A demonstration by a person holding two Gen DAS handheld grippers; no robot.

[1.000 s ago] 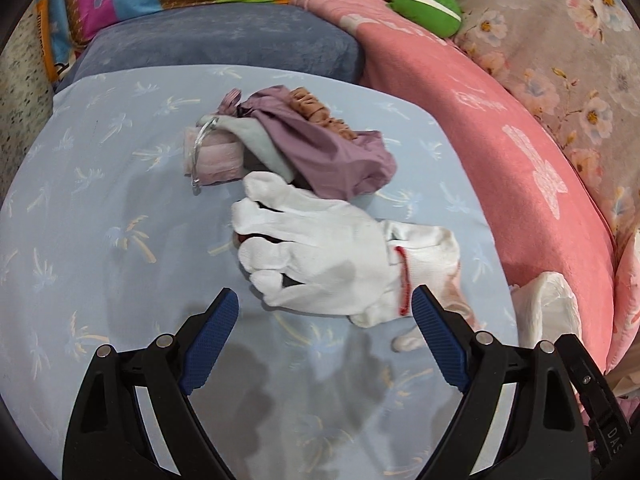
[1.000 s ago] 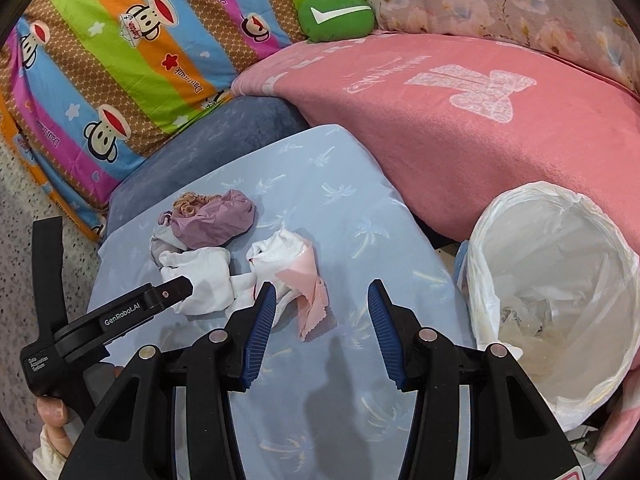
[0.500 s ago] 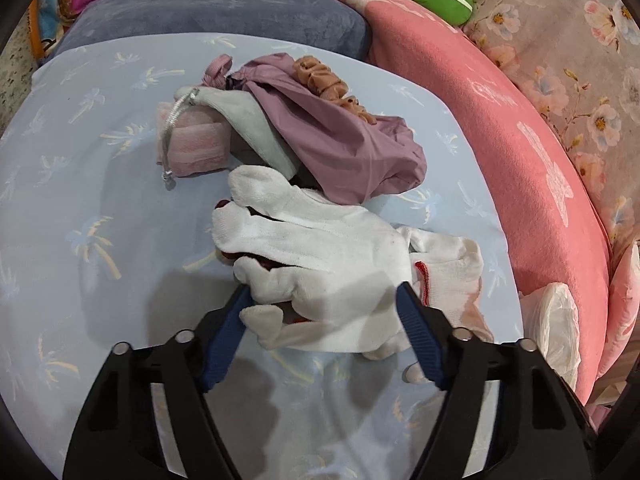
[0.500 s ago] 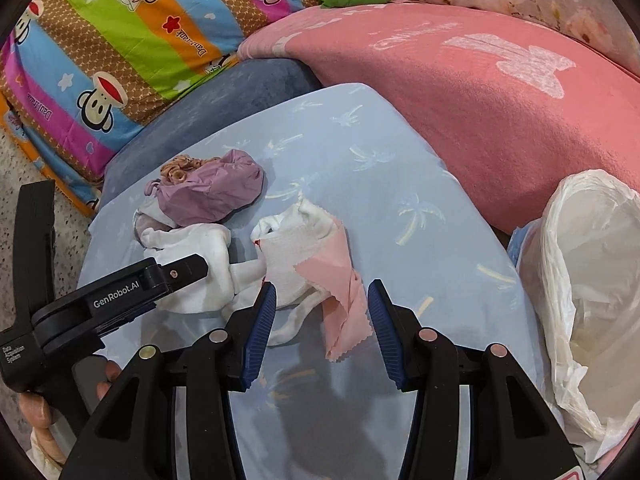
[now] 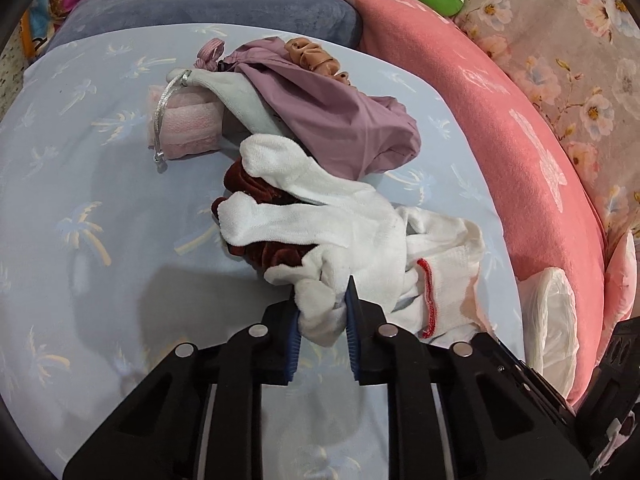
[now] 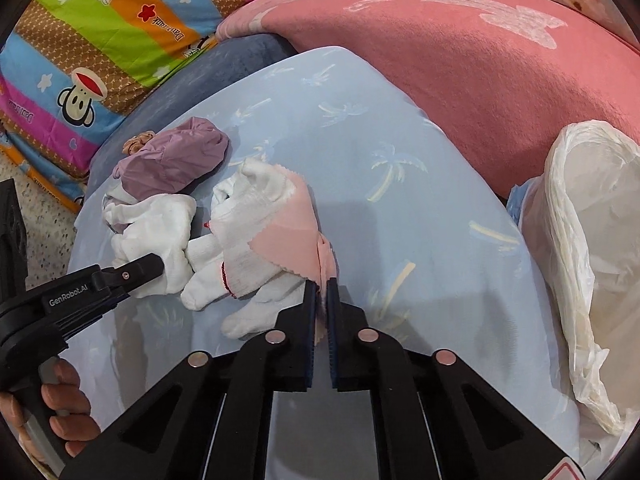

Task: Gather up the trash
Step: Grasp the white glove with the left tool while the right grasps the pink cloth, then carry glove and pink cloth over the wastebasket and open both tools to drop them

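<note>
Left wrist view: the left hand-held gripper, at lower centre of the frame, is closed on a fold of a white glove. The glove lies at frame centre on the light blue worktop, over a dark red cloth. A purple cloth lies above it, touching a pink pouch at upper left. A white bin bag shows at the right edge.

Right wrist view: the right hand-held gripper, at lower centre, is closed on the corner of a pink cloth. This cloth drapes over a second white glove at frame centre. The bin bag stands open at the right edge, beside the worktop.
</note>
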